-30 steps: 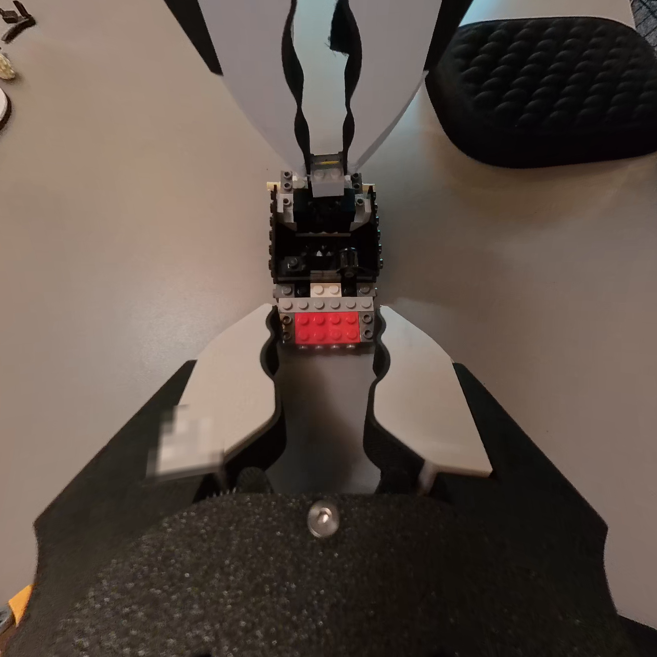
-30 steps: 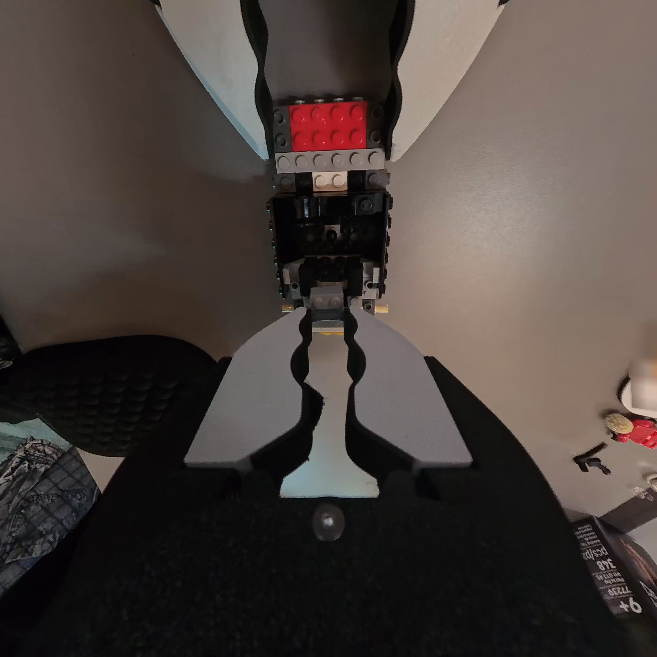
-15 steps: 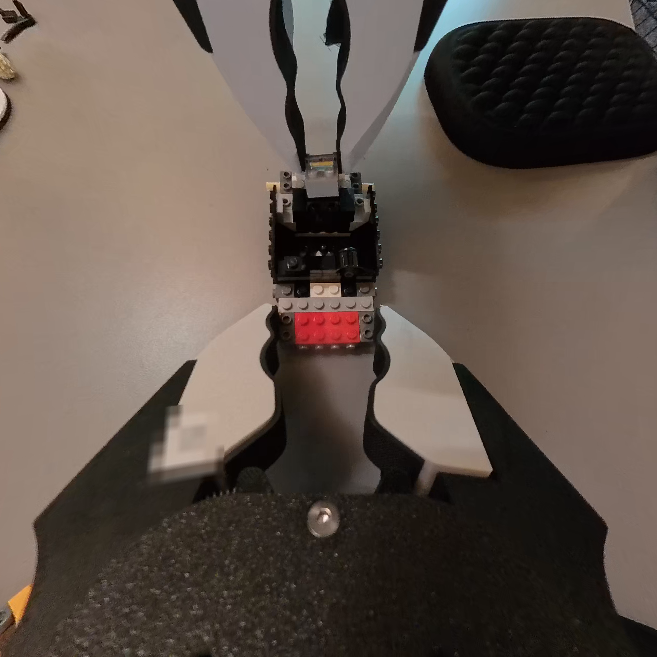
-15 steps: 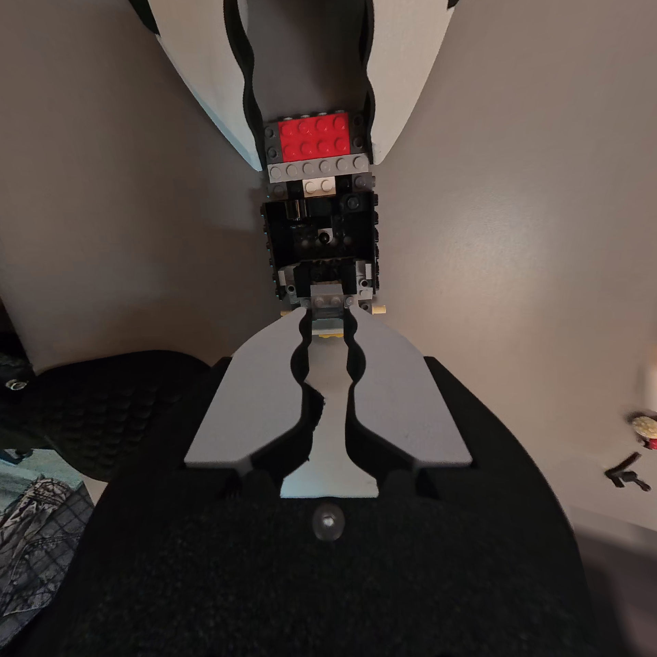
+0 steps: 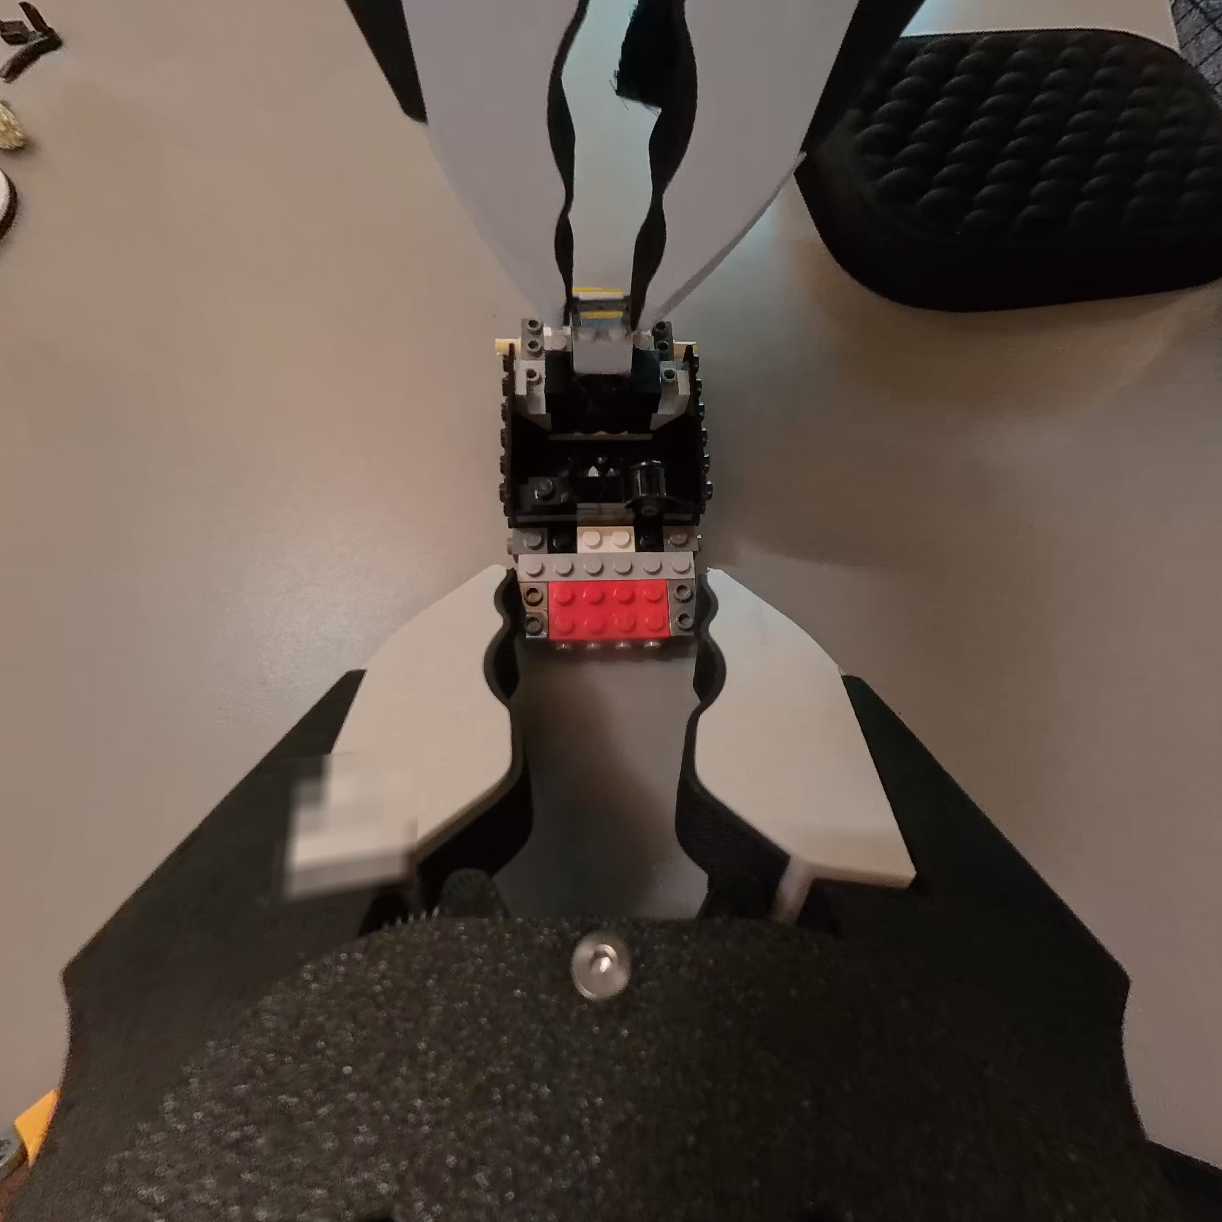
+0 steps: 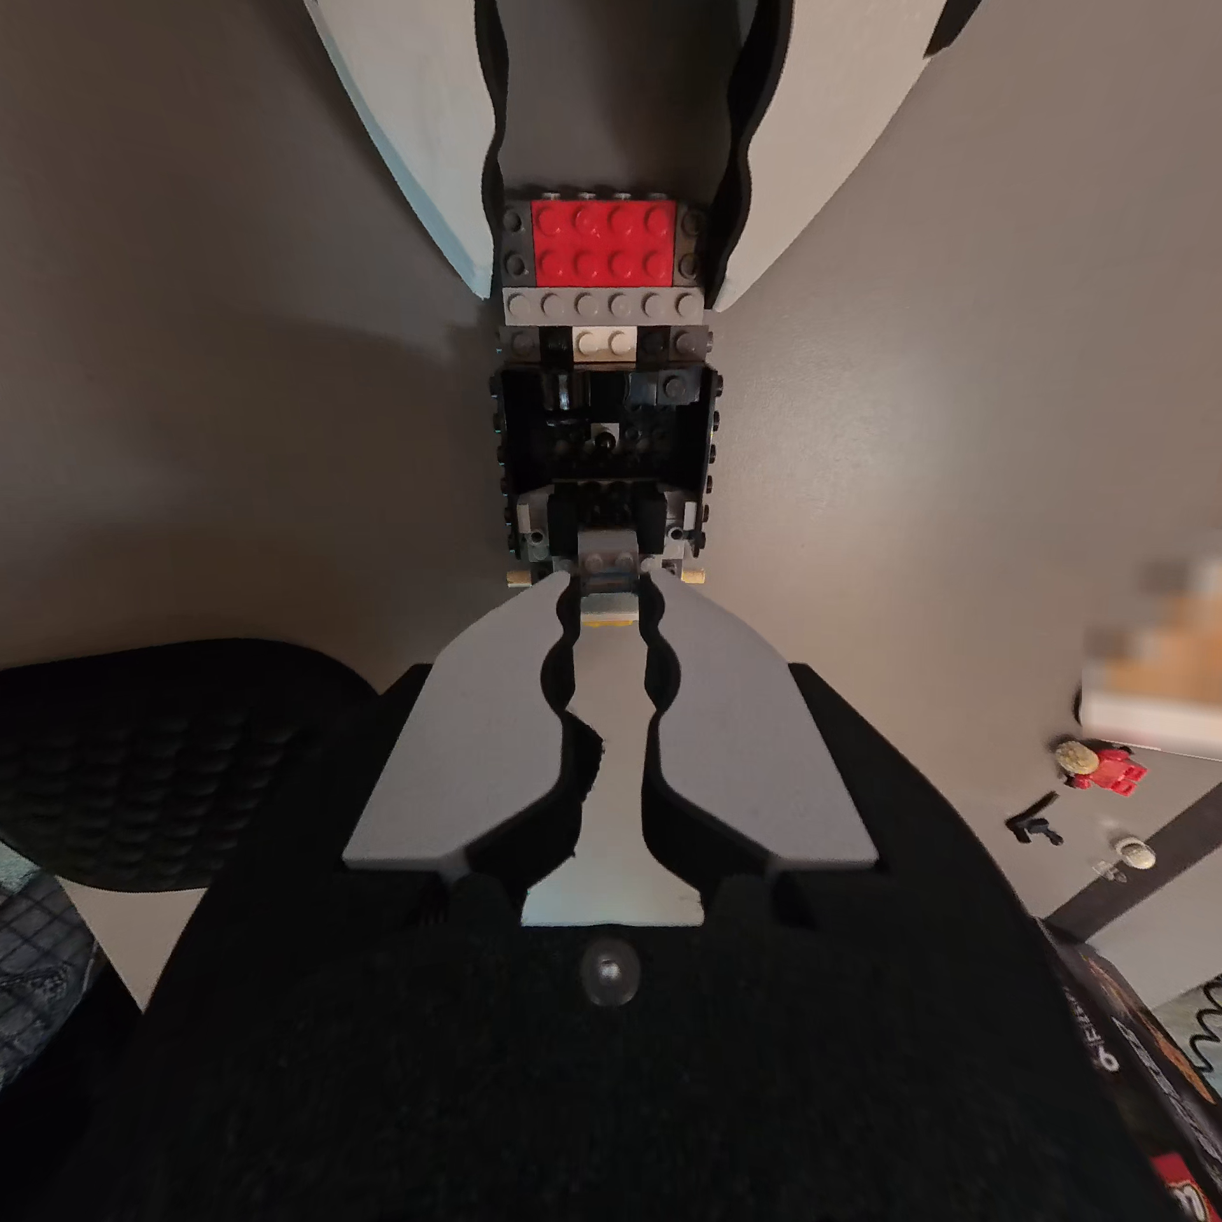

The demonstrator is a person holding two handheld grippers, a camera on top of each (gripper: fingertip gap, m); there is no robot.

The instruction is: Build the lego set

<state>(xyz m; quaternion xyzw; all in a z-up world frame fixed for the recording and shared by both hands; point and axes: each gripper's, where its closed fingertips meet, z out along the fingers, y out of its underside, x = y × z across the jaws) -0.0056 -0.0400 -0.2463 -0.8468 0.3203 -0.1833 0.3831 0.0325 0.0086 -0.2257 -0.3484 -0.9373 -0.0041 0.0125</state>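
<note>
Left wrist view: my left gripper (image 5: pixel 608 608) is pinching the near end of the lego model (image 5: pixel 603 463), fingers (image 5: pixel 436 674) spread only as wide as that end, pads touching the dark grey side bricks that flank the red brick (image 5: pixel 607 611). Model sits on the grey table (image 5: pixel 231 397), stretched away from me: red brick, then a light grey strip, then a small white piece (image 5: pixel 610 539), then an open black box section with small black parts inside, then a grey sloped piece at the far end. My right gripper (image 5: pixel 600 311) comes in from the top of the frame, fingers nearly together, clamped on a small grey-and-yellow piece (image 5: pixel 599 312) at that far end. Black textured pad (image 5: pixel 1018 172) lies on the table upper right, well apart from the model; a few tiny loose bits at the far left edge (too small to tell what). Right wrist view: same setup flipped. My right gripper (image 6: pixel 608 595) closes narrowly on the small grey-and-yellow piece (image 6: pixel 608 605) at the near end of the lego model (image 6: pixel 605 436); the left gripper (image 6: pixel 605 244) holds the red brick (image 6: pixel 603 241) end at the top. Black textured pad (image 6: pixel 152 754) lower left. On the right of the table (image 6: pixel 198 330): a small red figure (image 6: pixel 1107 773), a few small loose parts (image 6: pixel 1035 826) and a box corner (image 6: pixel 1164 1031) at the bottom right.
</note>
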